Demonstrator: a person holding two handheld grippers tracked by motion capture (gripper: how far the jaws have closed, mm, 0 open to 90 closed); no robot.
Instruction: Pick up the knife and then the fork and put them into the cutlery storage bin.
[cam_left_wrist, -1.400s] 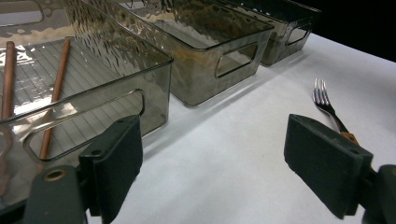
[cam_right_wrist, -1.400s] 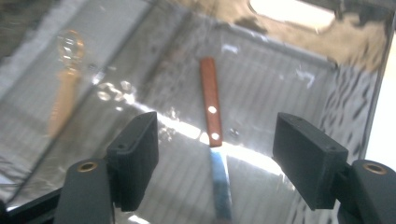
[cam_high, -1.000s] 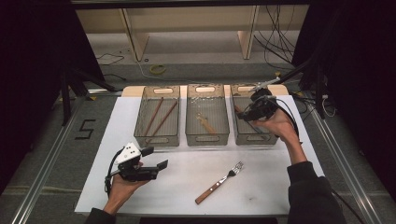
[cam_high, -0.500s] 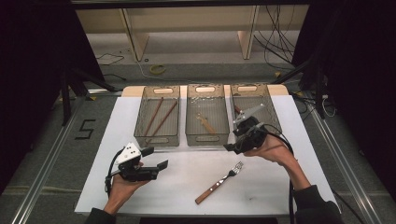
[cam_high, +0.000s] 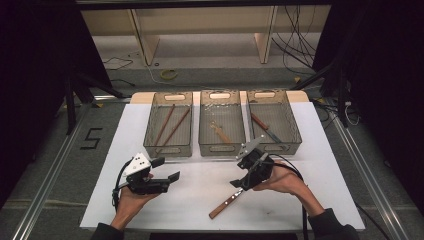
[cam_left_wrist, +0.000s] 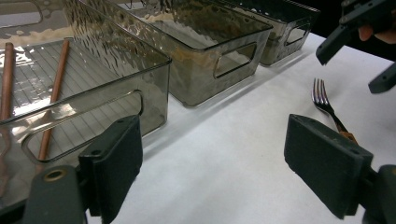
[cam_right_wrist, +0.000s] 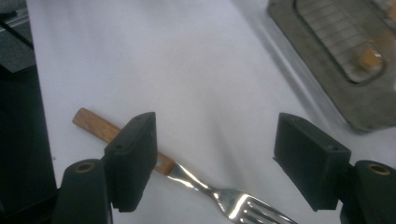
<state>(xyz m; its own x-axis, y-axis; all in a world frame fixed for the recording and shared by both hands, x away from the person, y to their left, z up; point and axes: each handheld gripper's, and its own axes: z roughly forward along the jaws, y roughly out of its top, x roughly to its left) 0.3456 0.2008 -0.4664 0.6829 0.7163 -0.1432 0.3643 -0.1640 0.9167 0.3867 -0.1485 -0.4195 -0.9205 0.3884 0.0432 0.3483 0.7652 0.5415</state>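
A fork with a wooden handle (cam_high: 224, 205) lies on the white table top near the front, right of centre. My right gripper (cam_high: 240, 180) hovers just over the fork's metal end with its jaws open. In the right gripper view the fork (cam_right_wrist: 196, 182) lies slantwise below the right gripper (cam_right_wrist: 219, 154), its handle passing behind the left pad (cam_right_wrist: 133, 158); no pad presses on it. My left gripper (cam_high: 166, 169) is held open and empty at the front left. The left gripper view has the fork (cam_left_wrist: 322, 100) ahead of the left gripper (cam_left_wrist: 229, 158), and the right gripper (cam_left_wrist: 359, 42) above the fork.
Three smoky clear bins stand side by side across the back of the table. The left bin (cam_high: 150, 145) holds two brown chopsticks (cam_high: 170, 125), the middle bin (cam_high: 202, 145) a small wooden utensil (cam_high: 220, 132), the right bin (cam_high: 295, 135) a knife (cam_high: 265, 127). Dark floor surrounds the table.
My right gripper has come from over the right bin toward the front and left, sinking down onto the fork's place. The left gripper and the fork have stayed where they were.
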